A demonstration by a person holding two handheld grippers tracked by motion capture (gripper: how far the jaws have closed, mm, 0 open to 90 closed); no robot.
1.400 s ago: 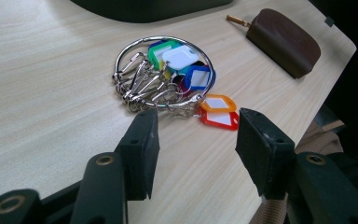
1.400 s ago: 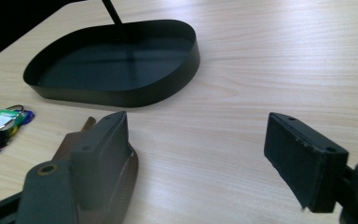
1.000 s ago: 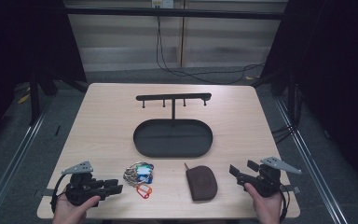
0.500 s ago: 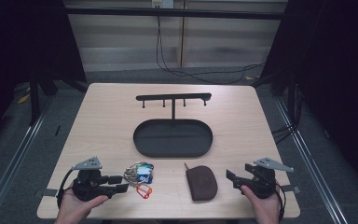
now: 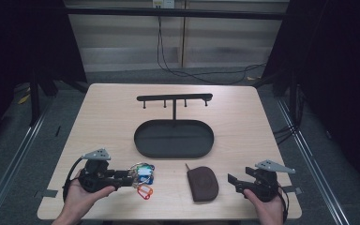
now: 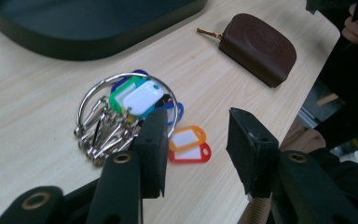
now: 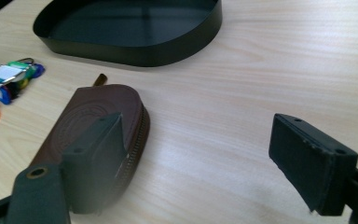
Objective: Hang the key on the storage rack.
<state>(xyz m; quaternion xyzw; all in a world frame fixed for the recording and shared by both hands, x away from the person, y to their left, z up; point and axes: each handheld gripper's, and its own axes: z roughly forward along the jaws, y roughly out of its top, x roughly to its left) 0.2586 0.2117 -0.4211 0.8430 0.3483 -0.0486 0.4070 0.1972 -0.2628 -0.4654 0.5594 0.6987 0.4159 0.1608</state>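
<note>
The left claw (image 6: pixel 196 140) is released, jaws apart, directly over the key ring (image 6: pixel 121 109). One jaw covers part of the ring and its tags; the orange and red tags (image 6: pixel 189 144) lie between the jaws. Whether a jaw touches the ring cannot be determined. Beyond lies the brown pouch (image 6: pixel 258 46), then the black tray (image 5: pixel 173 138), cut off. The right claw (image 7: pixel 200 154) is released, one jaw overlapping the pouch edge on the table (image 7: pixel 242 70).

Your high view looks forward and down over the whole table (image 5: pixel 243 112). Both gripper views sit low and close; they share the brown pouch (image 6: pixel 258 47) and the key ring (image 7: pixel 7 79).
</note>
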